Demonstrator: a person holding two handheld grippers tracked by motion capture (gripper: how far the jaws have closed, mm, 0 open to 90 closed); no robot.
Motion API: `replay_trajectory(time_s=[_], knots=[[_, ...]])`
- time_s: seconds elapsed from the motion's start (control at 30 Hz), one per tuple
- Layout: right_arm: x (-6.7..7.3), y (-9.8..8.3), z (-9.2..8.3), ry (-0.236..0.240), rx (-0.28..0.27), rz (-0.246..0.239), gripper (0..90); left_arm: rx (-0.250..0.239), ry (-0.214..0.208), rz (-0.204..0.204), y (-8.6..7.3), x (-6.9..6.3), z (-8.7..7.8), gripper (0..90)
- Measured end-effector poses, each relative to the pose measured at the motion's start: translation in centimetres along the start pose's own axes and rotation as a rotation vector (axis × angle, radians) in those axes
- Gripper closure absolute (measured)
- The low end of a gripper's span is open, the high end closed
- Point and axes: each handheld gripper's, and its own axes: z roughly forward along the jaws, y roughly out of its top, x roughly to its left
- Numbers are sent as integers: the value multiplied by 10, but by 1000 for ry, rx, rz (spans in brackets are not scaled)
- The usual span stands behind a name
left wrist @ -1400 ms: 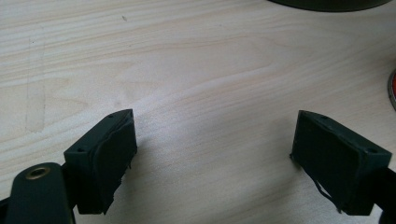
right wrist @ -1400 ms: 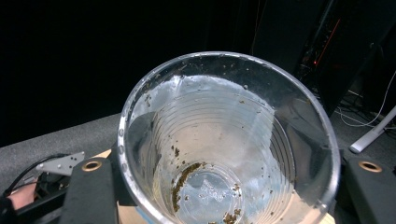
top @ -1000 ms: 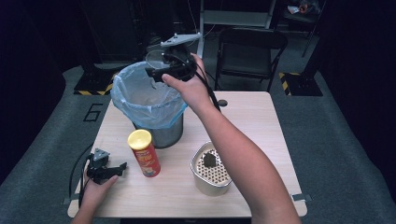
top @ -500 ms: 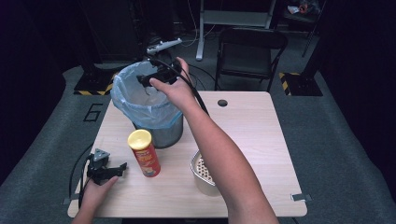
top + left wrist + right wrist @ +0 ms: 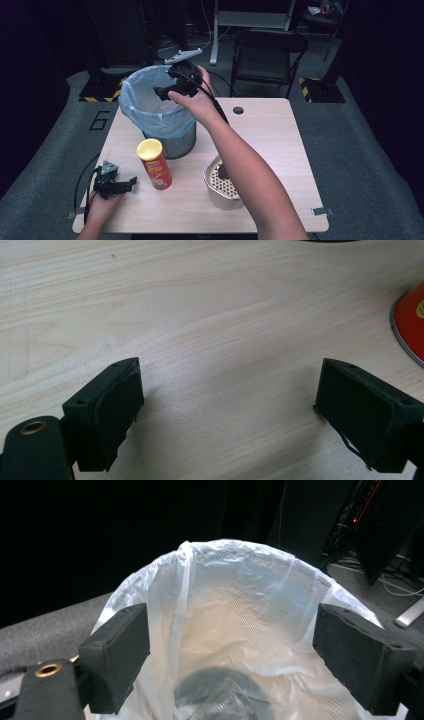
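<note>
My right gripper (image 5: 161, 93) now hangs over the mouth of the lined bin (image 5: 145, 117), further over the rim than half a second ago, when it was nearer the far edge, and further still than a second ago, when it was over the bin's right side. Its jaws stand wide apart with nothing between them. In the right gripper view I look straight down between them into the liner bag (image 5: 240, 610), where something dark and something clear and crumpled lie at the bottom; I cannot tell what they are. I judge that the item has been dropped and this disposal step is complete.

My left gripper (image 5: 116, 184) has not moved over the same interval. It rests on the table (image 5: 280, 130) at the near left corner, jaws spread and empty, with the base of the red chip can (image 5: 410, 322) just to one side in the left gripper view.

The chip can (image 5: 155, 164) stands upright just in front of the bin, yellow lid on. A perforated metal basket (image 5: 220, 187) sits near the front, partly under my right forearm. These are likely candidates for the next pick.

Surface: pale wood-grain tabletop with a round cable port (image 5: 238, 110). Room: dark, grey carpet, a folding chair (image 5: 267, 55) behind the table, hazard-striped markings on the floor.
</note>
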Motion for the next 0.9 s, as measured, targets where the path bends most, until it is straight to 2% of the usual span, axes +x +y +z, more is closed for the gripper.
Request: replay_trajectory(time_s=[0.07, 0.13, 0.2, 0.23, 0.3, 0.37, 0.43, 0.5, 0.57, 0.67, 0.8, 0.87, 0.9], knots=[[-2, -3, -9, 3, -17, -35, 182, -5, 3, -3, 0, 0, 0, 115], [-3, -8, -19, 12, -31, -42, 212, 4, 0, -5, -1, -1, -1, 116], [-6, -14, -30, 4, -36, -52, 220, -8, 12, -14, 0, -2, 0, 117], [-7, -17, -35, 2, -37, -56, 229, 7, 13, -9, 1, -1, 0, 117], [-10, -24, -46, -12, -30, -59, 242, -11, -1, -37, 1, -3, 1, 120], [-14, -31, -58, -20, -36, -41, 245, 5, -12, -39, 3, -3, -1, 139], [-19, -41, -71, -33, -41, -41, 248, 14, -41, -68, 4, -3, -2, 145], [-24, -54, -85, -48, -37, -39, 248, 17, -45, -48, 6, -5, -3, 145], [-29, -65, -95, -61, -35, -19, 248, -2, -49, -42, 8, -7, -6, 144], [-35, -86, -112, -92, -42, 0, 247, -21, -69, -62, 10, -9, -10, 144], [-43, -118, -135, -135, -20, 14, 248, -69, -98, -78, 14, -13, -17, 144], [-46, -131, -143, -147, -19, 20, 252, -79, -112, -66, 17, -16, -21, 147], [-46, -131, -143, -147, -19, 20, 252, -79, -112, -66, 17, -16, -21, 153]])
